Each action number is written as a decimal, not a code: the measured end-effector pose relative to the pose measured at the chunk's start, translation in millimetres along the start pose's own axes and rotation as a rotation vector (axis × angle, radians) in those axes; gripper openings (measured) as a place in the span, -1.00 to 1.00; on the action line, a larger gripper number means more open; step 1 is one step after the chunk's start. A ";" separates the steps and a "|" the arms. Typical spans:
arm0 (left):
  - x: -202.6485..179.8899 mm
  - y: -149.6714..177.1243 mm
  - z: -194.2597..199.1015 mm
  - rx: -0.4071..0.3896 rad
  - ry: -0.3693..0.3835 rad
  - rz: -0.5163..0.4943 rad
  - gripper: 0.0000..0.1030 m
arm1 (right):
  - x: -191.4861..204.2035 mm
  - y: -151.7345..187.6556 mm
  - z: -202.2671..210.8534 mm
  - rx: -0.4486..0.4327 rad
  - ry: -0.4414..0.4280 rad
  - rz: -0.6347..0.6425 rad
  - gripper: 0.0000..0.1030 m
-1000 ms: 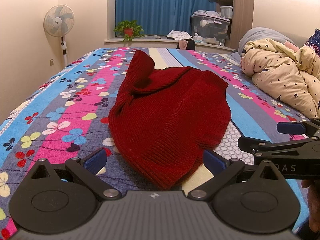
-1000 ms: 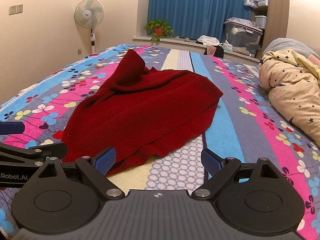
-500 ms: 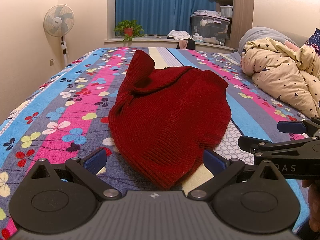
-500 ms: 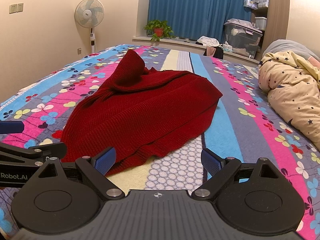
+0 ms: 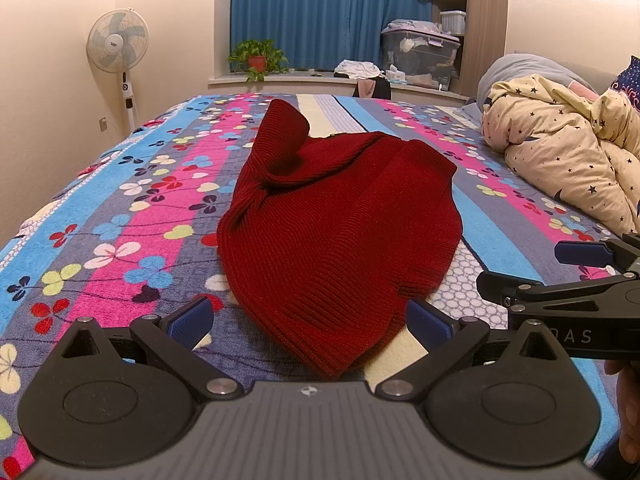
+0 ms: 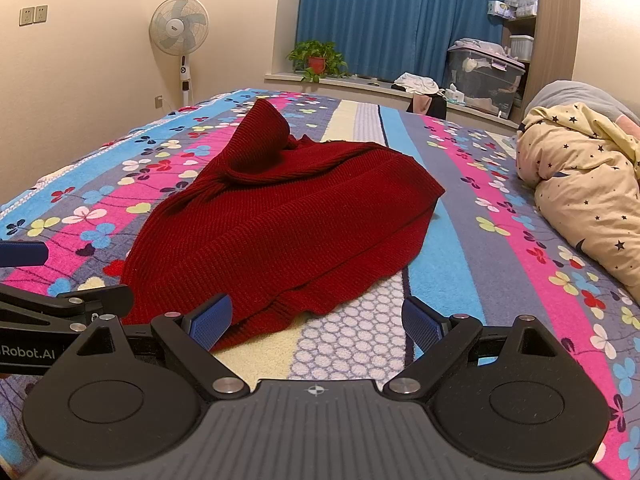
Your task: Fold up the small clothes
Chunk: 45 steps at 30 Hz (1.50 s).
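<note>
On the flower-striped bedspread [image 5: 120, 216], at its middle, a dark red knitted sweater [image 5: 340, 224] is seen lying in a loose heap rather than a squared fold: one part is pushed up into a peak at the sweater's far end, a ridge runs across its upper half, and the ribbed hem at its near edge is left uneven. No neat fold can be made out, so the task is judged to be at an early stage, with spreading, folding of sleeves and body, and squaring all left to be done. Just short of the sweater's near edge, the left gripper [image 5: 308, 320] is held with its blue pads apart and nothing between them, the hem lying close before them. To the right of the sweater's near corner, the right gripper [image 6: 316, 320] is likewise held wide apart and empty. Well to the right of the sweater a star-printed quilt [image 5: 560, 160] is bunched; beyond the sweater's far end a standing fan [image 5: 118, 42], a potted plant [image 5: 258, 58] and blue curtains [image 5: 320, 12] are visible.
</note>
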State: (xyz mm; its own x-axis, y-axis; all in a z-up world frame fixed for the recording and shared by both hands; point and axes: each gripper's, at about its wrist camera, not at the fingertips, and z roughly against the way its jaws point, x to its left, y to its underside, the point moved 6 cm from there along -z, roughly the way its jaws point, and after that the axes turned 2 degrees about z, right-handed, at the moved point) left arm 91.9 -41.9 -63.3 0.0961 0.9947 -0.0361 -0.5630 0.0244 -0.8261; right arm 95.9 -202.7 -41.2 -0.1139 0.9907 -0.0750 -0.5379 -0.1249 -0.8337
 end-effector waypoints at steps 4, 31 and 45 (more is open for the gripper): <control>-0.1 0.0 0.0 0.000 0.000 0.000 0.99 | -0.4 0.0 0.0 0.000 0.001 0.001 0.79; 18.1 10.1 -19.1 0.100 0.002 0.086 0.99 | -30.4 -2.2 -2.2 -0.017 0.059 -0.090 -0.28; 42.4 36.0 -96.8 0.262 0.072 0.240 -0.71 | -35.1 5.0 -5.2 0.024 0.077 -0.122 -0.28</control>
State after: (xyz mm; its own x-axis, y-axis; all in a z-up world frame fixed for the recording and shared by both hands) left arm 155.2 -8.5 -148.9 -0.0122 0.9658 -0.2591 -0.7667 -0.1754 -0.6176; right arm 101.5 -237.8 -45.7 0.0176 0.9997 -0.0164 -0.5635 -0.0037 -0.8261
